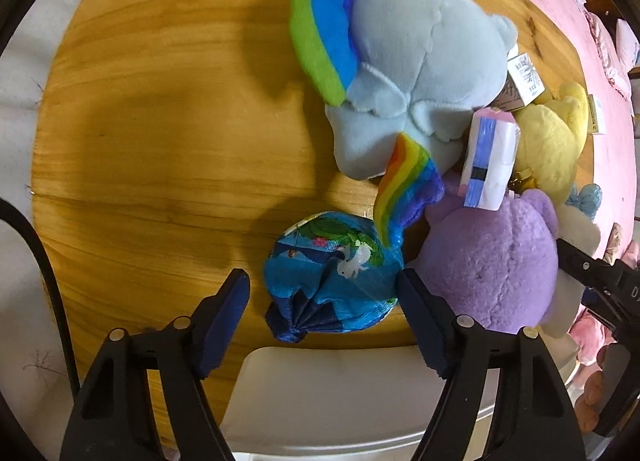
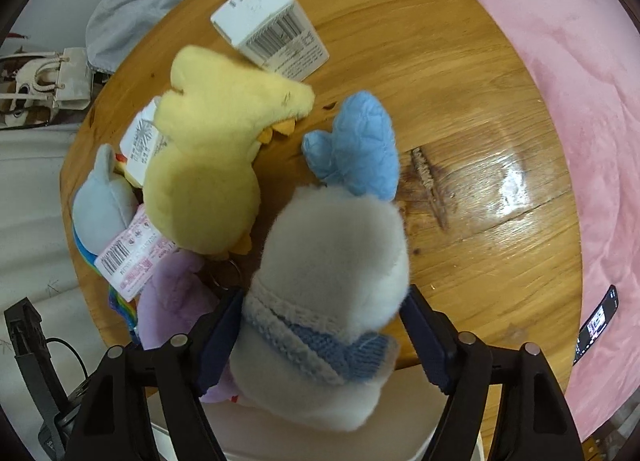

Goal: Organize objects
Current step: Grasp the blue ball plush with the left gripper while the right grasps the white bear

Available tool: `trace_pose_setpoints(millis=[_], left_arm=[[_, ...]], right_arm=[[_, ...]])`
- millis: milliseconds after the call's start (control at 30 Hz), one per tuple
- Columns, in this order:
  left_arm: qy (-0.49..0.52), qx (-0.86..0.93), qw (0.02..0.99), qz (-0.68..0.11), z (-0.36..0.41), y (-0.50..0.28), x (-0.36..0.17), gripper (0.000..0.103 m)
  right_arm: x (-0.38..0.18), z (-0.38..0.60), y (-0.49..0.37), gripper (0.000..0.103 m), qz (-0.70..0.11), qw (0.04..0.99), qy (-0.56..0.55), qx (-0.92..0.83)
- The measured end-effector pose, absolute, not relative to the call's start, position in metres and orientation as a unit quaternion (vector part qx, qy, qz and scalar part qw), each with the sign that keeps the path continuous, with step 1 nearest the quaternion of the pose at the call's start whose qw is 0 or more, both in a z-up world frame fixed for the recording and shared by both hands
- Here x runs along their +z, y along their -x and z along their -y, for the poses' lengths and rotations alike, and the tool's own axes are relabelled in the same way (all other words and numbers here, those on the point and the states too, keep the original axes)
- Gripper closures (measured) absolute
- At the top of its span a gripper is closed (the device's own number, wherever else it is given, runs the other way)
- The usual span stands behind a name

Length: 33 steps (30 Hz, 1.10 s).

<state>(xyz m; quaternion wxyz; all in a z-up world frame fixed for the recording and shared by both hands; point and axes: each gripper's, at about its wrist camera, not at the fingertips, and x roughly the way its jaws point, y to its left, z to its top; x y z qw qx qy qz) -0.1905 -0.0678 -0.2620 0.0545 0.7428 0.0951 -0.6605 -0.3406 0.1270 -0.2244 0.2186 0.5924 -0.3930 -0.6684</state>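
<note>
Here the left tool (image 1: 324, 293) stands spread around a blue printed pouch (image 1: 334, 281) at lower centre, its pads apart from it. The right tool (image 2: 324, 325) straddles a white plush toy (image 2: 332, 261) at lower centre; whether it pinches, I cannot tell.

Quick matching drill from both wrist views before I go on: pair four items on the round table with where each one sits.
Things:
1. blue printed pouch
2. white plush with knitted scarf
3. tissue pack
4. white barcode box

Places:
A. far side of the table, beyond the yellow plush
B. between the left gripper's fingers
C. between the right gripper's fingers
D. lying on top of the plush pile, above the purple plush

Pairs: 1-B, 2-C, 3-D, 4-A
</note>
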Motion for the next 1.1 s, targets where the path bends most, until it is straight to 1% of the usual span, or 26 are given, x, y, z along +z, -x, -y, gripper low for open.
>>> trace_pose_setpoints(millis=[33,133,233,433,500,633,800,900,967,1033,1067,1100], left_arm=[[-0.745,-0.658,0.054,-0.098,0.068,0.189,-0.264,0.025],[-0.748,-0.652,0.051,-0.111,0.07,0.187,-0.267,0.03],[-0.746,-0.654,0.054,-0.113,0.072,0.185,-0.266,0.032],[-0.735,-0.668,0.054,-0.106,0.076,0.178,-0.258,0.045],[-0.728,-0.675,0.054,-0.11,0.08,0.174,-0.253,0.049],[-0.713,-0.688,0.065,-0.117,0.093,0.165,-0.242,0.052],[-0.674,-0.726,0.074,-0.113,0.109,0.153,-0.207,0.052],[-0.646,-0.751,0.076,-0.115,0.117,0.142,-0.175,0.052],[-0.621,-0.772,0.069,-0.114,0.121,0.13,-0.142,0.052],[-0.601,-0.79,0.06,-0.111,0.106,0.123,-0.116,0.052],[-0.592,-0.797,0.054,-0.108,0.09,0.131,-0.121,0.052],[-0.579,-0.807,0.041,-0.106,0.087,0.122,-0.101,0.052]], right_arm=[[-0.226,-0.125,0.34,0.032,0.393,0.22,-0.594,-0.667],[-0.228,-0.12,0.338,0.034,0.385,0.218,-0.597,-0.67],[-0.226,-0.118,0.334,0.036,0.382,0.215,-0.591,-0.678],[-0.219,-0.121,0.327,0.041,0.389,0.198,-0.575,-0.692],[-0.216,-0.126,0.321,0.042,0.4,0.195,-0.563,-0.697],[-0.206,-0.141,0.309,0.042,0.423,0.173,-0.533,-0.712],[-0.186,-0.164,0.286,0.042,0.446,0.154,-0.489,-0.734],[-0.178,-0.178,0.268,0.042,0.459,0.144,-0.46,-0.746],[-0.17,-0.189,0.261,0.042,0.471,0.141,-0.439,-0.752],[-0.154,-0.191,0.256,0.042,0.48,0.139,-0.417,-0.759],[-0.148,-0.195,0.25,0.042,0.483,0.139,-0.406,-0.763],[-0.141,-0.195,0.25,0.042,0.485,0.139,-0.398,-0.767]])
